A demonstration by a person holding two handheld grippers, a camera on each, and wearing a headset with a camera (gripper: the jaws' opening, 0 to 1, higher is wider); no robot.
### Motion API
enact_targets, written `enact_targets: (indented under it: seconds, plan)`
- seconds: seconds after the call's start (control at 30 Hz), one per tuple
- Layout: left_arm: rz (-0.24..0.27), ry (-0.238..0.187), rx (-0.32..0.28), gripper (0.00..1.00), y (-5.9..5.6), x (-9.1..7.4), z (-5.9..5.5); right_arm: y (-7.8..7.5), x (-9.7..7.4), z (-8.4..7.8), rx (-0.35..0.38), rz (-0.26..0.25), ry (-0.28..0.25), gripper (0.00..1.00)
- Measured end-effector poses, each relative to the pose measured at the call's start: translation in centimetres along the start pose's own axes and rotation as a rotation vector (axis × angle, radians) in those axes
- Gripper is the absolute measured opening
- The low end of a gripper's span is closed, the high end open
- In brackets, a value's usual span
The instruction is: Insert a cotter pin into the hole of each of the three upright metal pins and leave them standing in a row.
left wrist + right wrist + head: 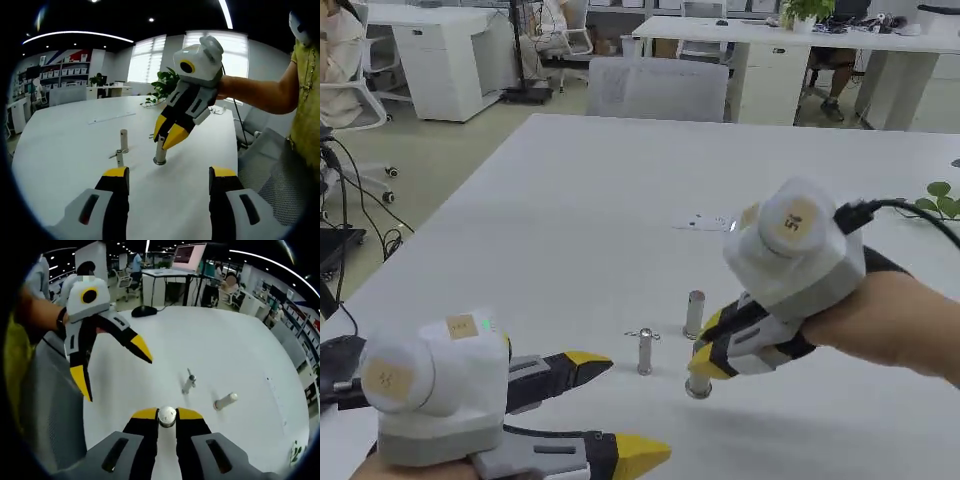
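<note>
Just right of the cotter-pinned middle pin point(645, 352), the right gripper's point(167, 415) jaws clamp the near pin point(698, 387) upright, while the left gripper's point(169, 172) jaws gape empty, farther back.

Left tongs point(169, 172), right tongs point(167, 416): black, yellow-tipped

Beyond my white table point(570, 200), top of the head view: grey chair point(655, 88), white desks point(430, 50), pale floor point(440, 150); in the left gripper view, upper middle, bright windows point(147, 57) behind a plant point(165, 87)
</note>
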State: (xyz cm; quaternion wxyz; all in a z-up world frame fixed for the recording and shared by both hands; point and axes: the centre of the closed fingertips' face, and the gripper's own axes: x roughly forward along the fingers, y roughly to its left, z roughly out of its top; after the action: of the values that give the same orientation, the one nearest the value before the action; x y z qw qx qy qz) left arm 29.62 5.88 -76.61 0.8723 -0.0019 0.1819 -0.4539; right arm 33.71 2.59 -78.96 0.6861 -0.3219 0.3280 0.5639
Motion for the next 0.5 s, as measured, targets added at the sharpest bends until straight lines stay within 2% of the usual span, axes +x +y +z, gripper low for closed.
enact_targets:
  seconds: [0.1,0.3,0.4,0.43,0.5]
  plan:
    - [-0.005,0.009,0.005,0.63,-0.2,0.0,-0.1,0.7,1.0,-0.5,0.006,0.022,0.008,0.11]
    - [-0.013,0.021,0.01,0.63,-0.5,-0.1,-0.4,1.5,2.4,-1.7,0.048,0.023,0.022,0.12]
    - [-0.017,0.026,0.011,0.62,-0.5,0.0,-0.6,1.6,2.7,-1.9,0.047,0.01,0.018,0.12]
    - [-0.018,0.028,0.011,0.62,-0.5,0.0,-0.6,1.7,2.6,-1.6,0.076,0.015,0.003,0.12]
    - [-0.023,0.031,0.011,0.62,-0.6,0.2,-0.7,1.8,2.7,-1.7,0.072,0.019,0.009,0.12]
